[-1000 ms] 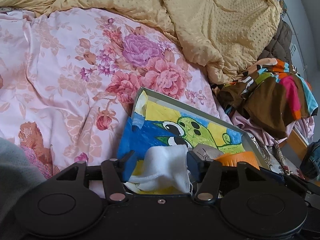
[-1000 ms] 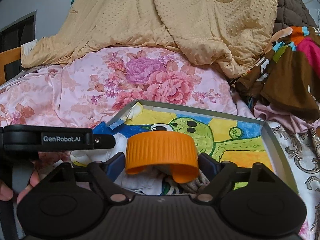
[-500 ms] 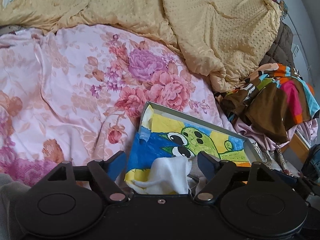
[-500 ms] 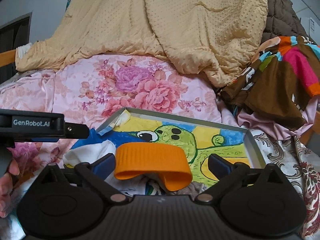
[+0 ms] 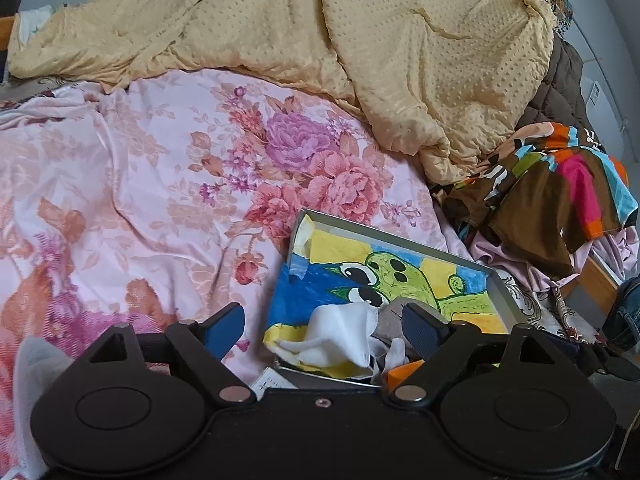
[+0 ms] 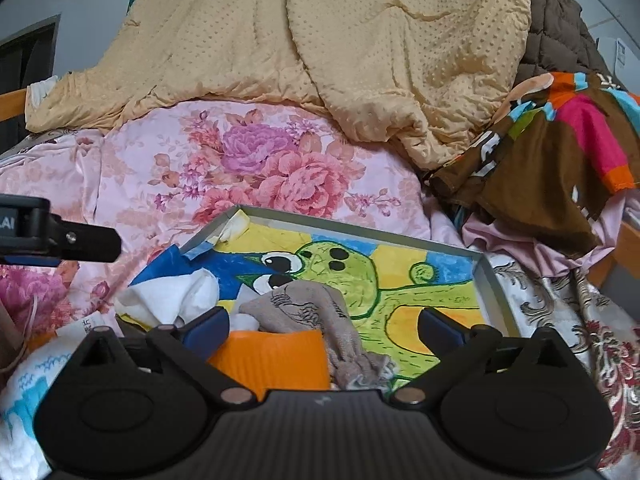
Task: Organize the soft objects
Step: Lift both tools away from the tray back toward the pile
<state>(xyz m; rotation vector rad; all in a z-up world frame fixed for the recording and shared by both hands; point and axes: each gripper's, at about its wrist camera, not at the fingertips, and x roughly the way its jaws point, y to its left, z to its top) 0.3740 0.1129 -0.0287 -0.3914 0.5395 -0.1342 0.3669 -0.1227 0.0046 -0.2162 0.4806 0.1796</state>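
A shallow grey tray [image 5: 384, 233] [image 6: 360, 226] lined with a green cartoon drawing lies on the flowered bedspread. At its near end lie a white sock [image 5: 340, 336] [image 6: 172, 298], a beige patterned sock [image 6: 312, 312] [image 5: 394, 310] and an orange ribbed soft piece [image 6: 276, 356] [image 5: 404, 372]. My left gripper [image 5: 324, 328] is open and empty, just above and behind the white sock. My right gripper [image 6: 324, 330] is open and empty over the orange piece and the beige sock. The left gripper's finger [image 6: 80, 242] shows at the left of the right wrist view.
A pink flowered bedspread [image 5: 160, 200] covers the bed. A yellow dotted blanket [image 5: 360, 40] is heaped behind. A brown multicoloured cloth [image 5: 560, 200] and a dark quilted jacket [image 5: 564, 80] lie at the right. White printed fabric [image 6: 24, 400] is at the near left.
Both grippers opened and drew back. The left let go of the white sock and the right let go of the orange piece; both now lie in the tray.
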